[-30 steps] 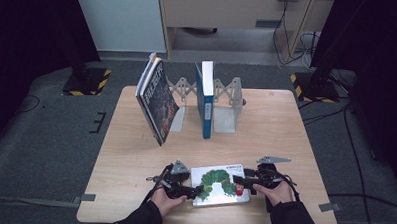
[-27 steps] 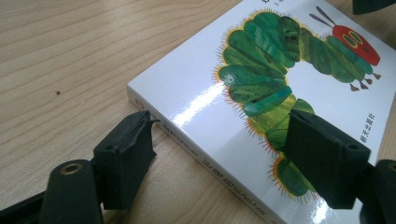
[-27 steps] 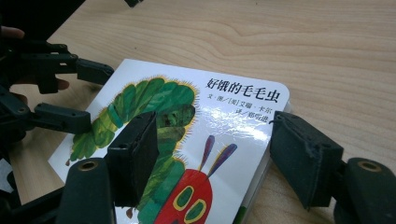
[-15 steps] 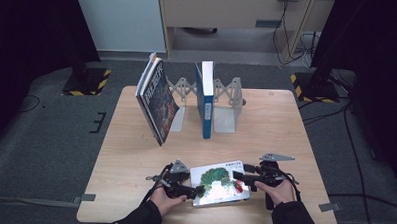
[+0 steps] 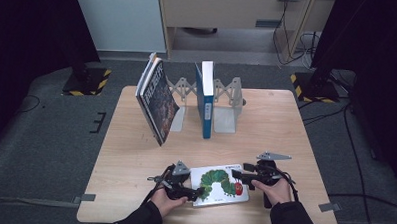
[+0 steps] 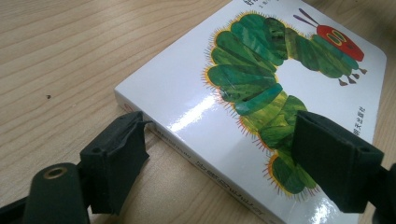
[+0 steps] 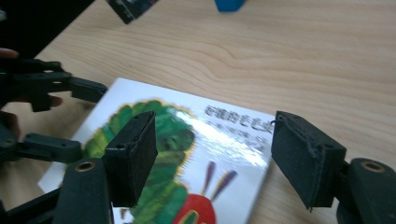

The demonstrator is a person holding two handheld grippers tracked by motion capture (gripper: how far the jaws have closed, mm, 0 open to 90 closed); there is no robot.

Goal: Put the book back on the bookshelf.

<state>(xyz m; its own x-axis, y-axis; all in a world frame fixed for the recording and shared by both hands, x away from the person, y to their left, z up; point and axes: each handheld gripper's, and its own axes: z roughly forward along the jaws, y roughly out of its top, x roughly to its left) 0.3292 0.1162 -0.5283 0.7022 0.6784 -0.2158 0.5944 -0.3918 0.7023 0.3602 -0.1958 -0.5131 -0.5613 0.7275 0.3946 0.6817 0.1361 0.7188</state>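
Meanwhile, both my grippers sat at the caterpillar book near the front edge of the table.

Since a second before, the wooden table (image 5: 266,124), the leaning dark book (image 5: 158,103) and the upright blue book (image 5: 205,99) had not shifted; the caterpillar book (image 5: 219,184) had turned slightly, its right end nearer me. My left gripper (image 5: 196,193) had just been opening, jaws apart astride the book's left corner, pads clear of it. My right gripper (image 5: 238,176) stood open over the right end, gripping nothing. The cover's small printed lines were too blurred to read.
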